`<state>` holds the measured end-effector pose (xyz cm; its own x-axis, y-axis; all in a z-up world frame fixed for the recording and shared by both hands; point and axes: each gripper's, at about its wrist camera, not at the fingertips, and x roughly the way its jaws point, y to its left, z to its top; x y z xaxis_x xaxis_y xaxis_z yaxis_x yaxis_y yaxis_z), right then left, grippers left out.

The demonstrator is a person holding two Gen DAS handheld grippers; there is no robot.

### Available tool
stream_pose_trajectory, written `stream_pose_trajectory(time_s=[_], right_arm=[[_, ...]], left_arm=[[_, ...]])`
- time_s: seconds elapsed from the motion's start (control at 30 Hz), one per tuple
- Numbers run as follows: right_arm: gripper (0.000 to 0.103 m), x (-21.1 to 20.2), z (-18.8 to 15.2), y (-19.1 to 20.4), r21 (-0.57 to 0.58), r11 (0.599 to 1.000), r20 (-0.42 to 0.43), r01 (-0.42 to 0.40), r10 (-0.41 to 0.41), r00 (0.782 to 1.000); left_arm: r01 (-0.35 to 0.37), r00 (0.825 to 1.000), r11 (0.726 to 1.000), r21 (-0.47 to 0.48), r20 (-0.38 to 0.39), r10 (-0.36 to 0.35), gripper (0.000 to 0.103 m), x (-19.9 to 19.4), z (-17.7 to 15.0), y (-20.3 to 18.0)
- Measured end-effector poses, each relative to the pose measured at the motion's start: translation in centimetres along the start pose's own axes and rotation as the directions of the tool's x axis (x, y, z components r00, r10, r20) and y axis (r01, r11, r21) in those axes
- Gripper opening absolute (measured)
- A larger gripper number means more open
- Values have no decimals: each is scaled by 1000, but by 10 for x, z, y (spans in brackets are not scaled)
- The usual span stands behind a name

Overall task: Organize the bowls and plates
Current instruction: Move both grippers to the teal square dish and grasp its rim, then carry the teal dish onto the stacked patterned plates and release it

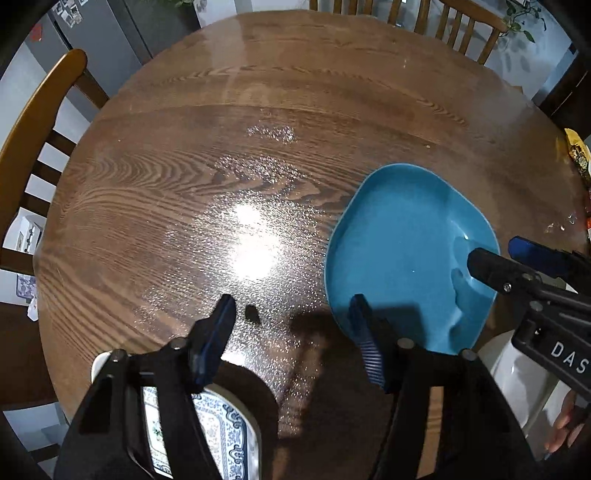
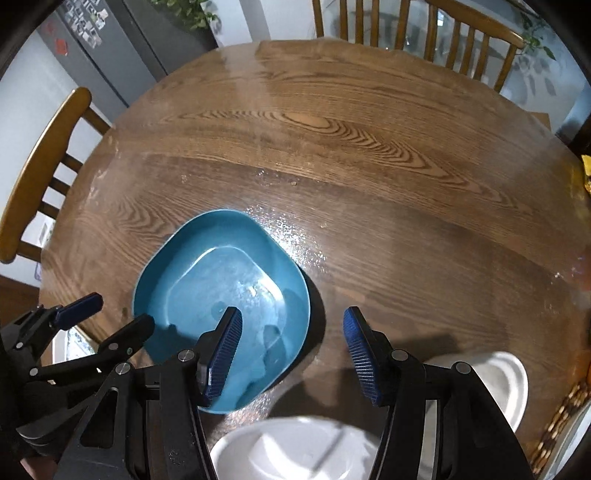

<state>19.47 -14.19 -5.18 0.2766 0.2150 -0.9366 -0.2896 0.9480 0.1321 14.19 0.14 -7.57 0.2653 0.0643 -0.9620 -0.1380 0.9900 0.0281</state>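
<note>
A teal plate (image 1: 399, 254) (image 2: 218, 280) with rounded corners lies on the round wooden table (image 1: 258, 92). My left gripper (image 1: 291, 325) (image 2: 109, 317) hangs open over the plate's left rim, one finger above the plate and the other above bare wood. At the opposite rim my right gripper (image 2: 291, 336) (image 1: 498, 254) also stands open, its left finger over the plate and its right finger beyond the edge. No pad presses on the plate. A blue-and-white patterned plate (image 1: 225, 435) lies under the left gripper at the near edge.
A white bowl (image 2: 295, 450) and a white plate (image 2: 506, 380) sit at the near edge on the right. Wooden chairs stand at the left (image 1: 33, 122) and at the far side (image 2: 461, 26). Yellow packaging (image 1: 576, 151) lies at the table's right edge.
</note>
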Motion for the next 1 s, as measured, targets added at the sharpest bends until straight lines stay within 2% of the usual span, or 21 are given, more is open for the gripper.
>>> stream_pose_trajectory(time_s=[0.13,0.27,0.4,0.47,0.73,1.0], right_arm=[[58,8,5,1,-8,1000,-15,-2,2,1000],[58,13,6,-3,-6,1000,-21,-9,9,1000],[49,16,7,-3,-6,1000,-25,-10,10,1000],[48,16,7,-4,-8,1000,-25,-7,6,1000],[19,25,11,0,-4,999,-43,-31,31,999],[18,22,11,5,2,1000,-27,-25,25,999]], left_arm=[[7,1000,1000,12,-23,-6,42,8,1,-4],[16,999,999,32,-33,-15,24,10,4,-16],[35,999,998,50,-42,-32,13,14,9,-23],[41,998,998,53,-46,-38,11,15,10,-26],[67,997,997,45,-48,-65,9,19,23,-31],[88,995,995,38,-42,-86,8,21,30,-23]])
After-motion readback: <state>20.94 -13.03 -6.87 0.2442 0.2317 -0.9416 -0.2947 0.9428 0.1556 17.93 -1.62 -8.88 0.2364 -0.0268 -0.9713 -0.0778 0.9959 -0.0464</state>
